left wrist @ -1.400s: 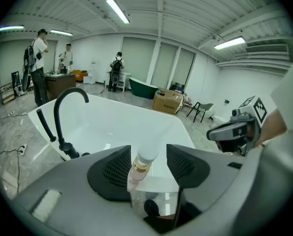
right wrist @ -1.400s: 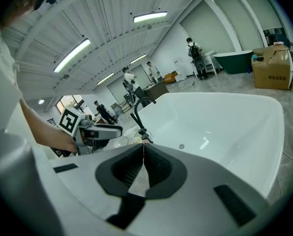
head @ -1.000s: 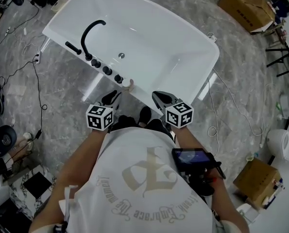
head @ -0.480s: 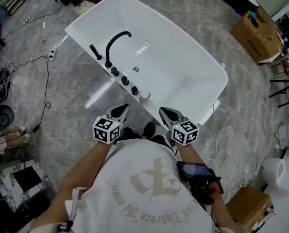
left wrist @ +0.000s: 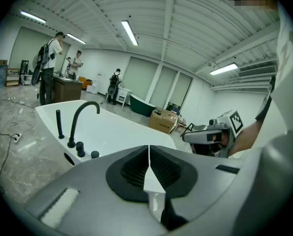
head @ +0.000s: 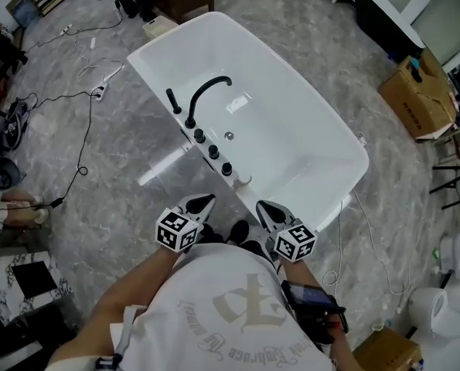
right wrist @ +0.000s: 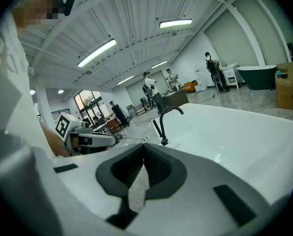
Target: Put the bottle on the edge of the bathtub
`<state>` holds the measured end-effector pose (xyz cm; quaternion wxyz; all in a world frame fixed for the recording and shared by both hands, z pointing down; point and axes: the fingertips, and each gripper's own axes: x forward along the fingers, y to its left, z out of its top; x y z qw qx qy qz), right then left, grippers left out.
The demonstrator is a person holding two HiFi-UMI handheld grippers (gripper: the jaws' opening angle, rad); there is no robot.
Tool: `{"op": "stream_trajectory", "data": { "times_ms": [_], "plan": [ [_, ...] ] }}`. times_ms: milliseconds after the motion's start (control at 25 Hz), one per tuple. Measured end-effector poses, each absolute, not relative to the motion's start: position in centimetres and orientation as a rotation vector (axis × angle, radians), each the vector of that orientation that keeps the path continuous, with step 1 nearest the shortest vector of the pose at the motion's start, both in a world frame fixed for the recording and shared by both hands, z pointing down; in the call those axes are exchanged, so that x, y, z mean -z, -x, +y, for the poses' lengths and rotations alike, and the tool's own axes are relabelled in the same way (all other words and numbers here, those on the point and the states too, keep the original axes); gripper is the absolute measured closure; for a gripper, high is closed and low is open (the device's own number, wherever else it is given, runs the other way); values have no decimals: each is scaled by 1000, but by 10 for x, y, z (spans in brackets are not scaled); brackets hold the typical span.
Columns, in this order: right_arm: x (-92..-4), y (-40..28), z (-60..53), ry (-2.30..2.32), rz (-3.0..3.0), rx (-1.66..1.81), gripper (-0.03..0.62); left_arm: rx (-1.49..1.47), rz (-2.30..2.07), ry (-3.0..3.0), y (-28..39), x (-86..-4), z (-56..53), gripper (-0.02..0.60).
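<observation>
While the left tool (left wrist: pixel 148 146) points across the bathtub (head: pixel 291 122), its jaws: they have just been closing and now meet pad to pad, with nothing between them.
Right tool (right wrist: pixel 144 145): jaws pressed together too, and empty; it sits level with the left tool and apart from it.
Marker cubes: one at the rear of each tool, the left cube (head: pixel 177 231) and the right cube (head: pixel 295 243), both close to the person's white shirt (head: pixel 245 308).
Bottle (head: pixel 243 181): small and pale, it stands on the near rim of the bathtub, just ahead of the tool tips and between them. Neither tool touches it, and it is too small to make out further.
Knobs (head: pixel 213 151): three black ones in a row on the same rim, running away from the bottle on the left tool's side.
Faucet (left wrist: pixel 75 126): a black arched spout past the knobs, farther from the tools and bent over the basin.
Hand-shower post (head: pixel 170 99): slim and black, on the rim beyond the faucet.
Drain (head: pixel 229 136): inside the white basin, ahead of the left tool.
Floor (head: pixel 121 161): grey and marbled, under the tools and all round the bathtub.
Cardboard box (head: pixel 419 91): well beyond the bathtub on the right tool's side.
People (left wrist: pixel 50 65): standing far beyond the bathtub in the left gripper view.
</observation>
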<state>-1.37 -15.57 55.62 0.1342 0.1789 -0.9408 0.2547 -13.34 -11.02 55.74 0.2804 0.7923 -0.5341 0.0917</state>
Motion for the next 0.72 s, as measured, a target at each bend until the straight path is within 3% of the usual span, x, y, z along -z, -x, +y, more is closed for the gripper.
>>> {"op": "stream_trajectory", "data": {
  "times_ms": [720],
  "plan": [
    [-567,15,-165,-531,-2694,-777,588,-325,-1359,-2136,122,-564,-131,569]
  ]
}}
